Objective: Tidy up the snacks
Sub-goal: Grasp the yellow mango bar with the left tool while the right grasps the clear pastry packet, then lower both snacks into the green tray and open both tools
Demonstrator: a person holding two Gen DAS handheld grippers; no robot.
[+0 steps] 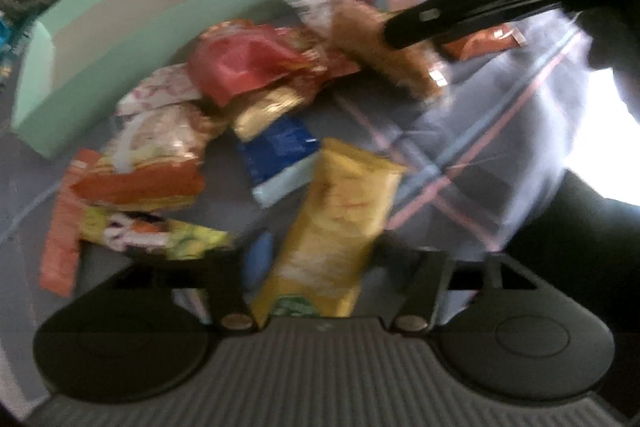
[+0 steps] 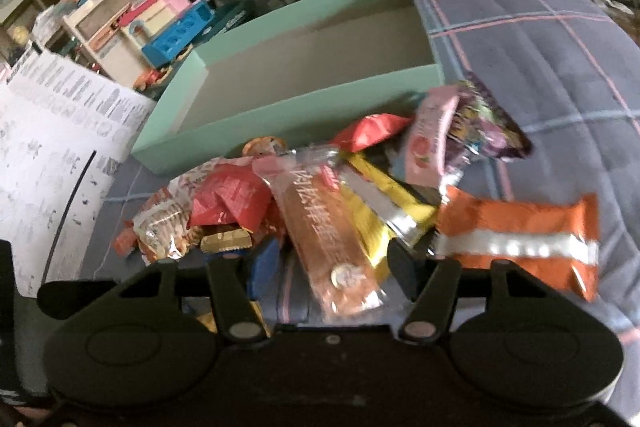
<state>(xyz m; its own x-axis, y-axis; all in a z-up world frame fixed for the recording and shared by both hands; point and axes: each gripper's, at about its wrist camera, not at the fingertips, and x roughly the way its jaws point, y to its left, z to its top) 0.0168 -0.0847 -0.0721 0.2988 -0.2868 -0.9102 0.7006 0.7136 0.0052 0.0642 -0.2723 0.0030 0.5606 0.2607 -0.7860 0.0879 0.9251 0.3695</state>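
Your left gripper (image 1: 320, 259) is clenched on the yellow packet (image 1: 336, 223). Whether your right gripper (image 2: 320, 267) already presses the clear pink packet (image 2: 324, 227), I cannot tell. Both packets lie beside the empty green box (image 2: 288, 107).

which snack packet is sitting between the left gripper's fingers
The long yellow packet, lying lengthwise between the left gripper fingers; the other packets lie beyond them.

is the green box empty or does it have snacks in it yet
Empty: the green box shows only bare inner walls and floor; the snacks lie outside on the blanket.
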